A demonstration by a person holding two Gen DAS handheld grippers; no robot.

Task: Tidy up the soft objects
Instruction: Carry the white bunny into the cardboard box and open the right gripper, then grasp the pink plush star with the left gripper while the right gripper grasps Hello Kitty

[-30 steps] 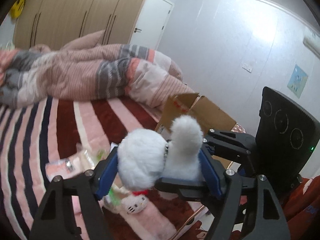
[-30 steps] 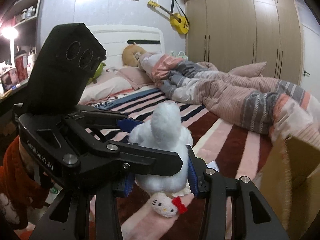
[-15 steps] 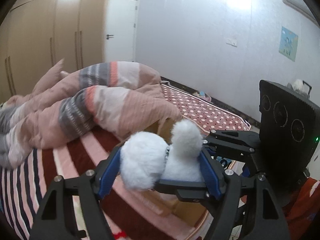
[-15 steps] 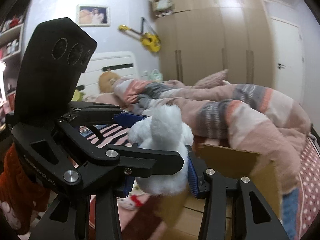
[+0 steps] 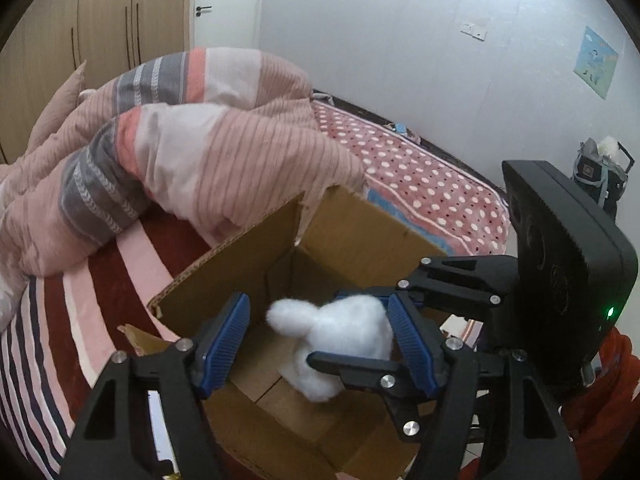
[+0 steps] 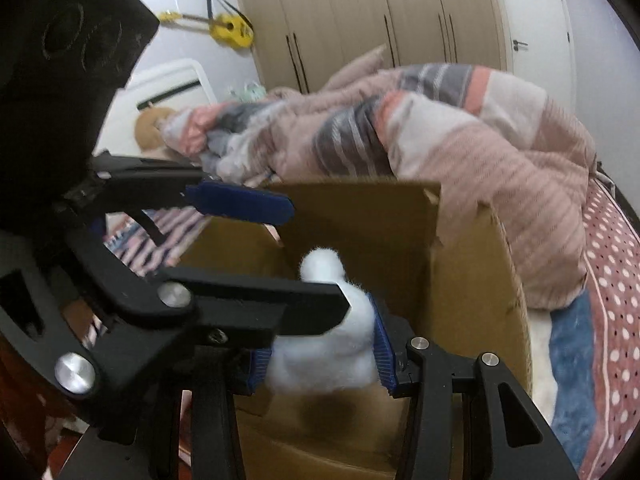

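A white fluffy plush toy [image 5: 344,336] hangs over the open cardboard box [image 5: 248,264] on the bed. My right gripper [image 6: 320,352] is shut on the plush toy [image 6: 324,344], its blue pads pressing both sides. My left gripper [image 5: 320,340] is open: its right blue pad lies against the plush, its left pad stands clear of it. In the right wrist view the left gripper's fingers [image 6: 240,204] cross in front, above the cardboard box [image 6: 472,280].
A pink and grey striped duvet [image 5: 180,148] is heaped behind the box. The bed has a striped sheet [image 5: 72,300] and a dotted blanket [image 5: 420,184]. Wardrobes [image 6: 380,20] and a door [image 5: 228,4] stand behind. A yellow ukulele [image 6: 228,28] hangs on the wall.
Both grippers have carried the plush toy from above the bed to over the open box and tilted down. The left gripper has opened; the right still holds the plush.
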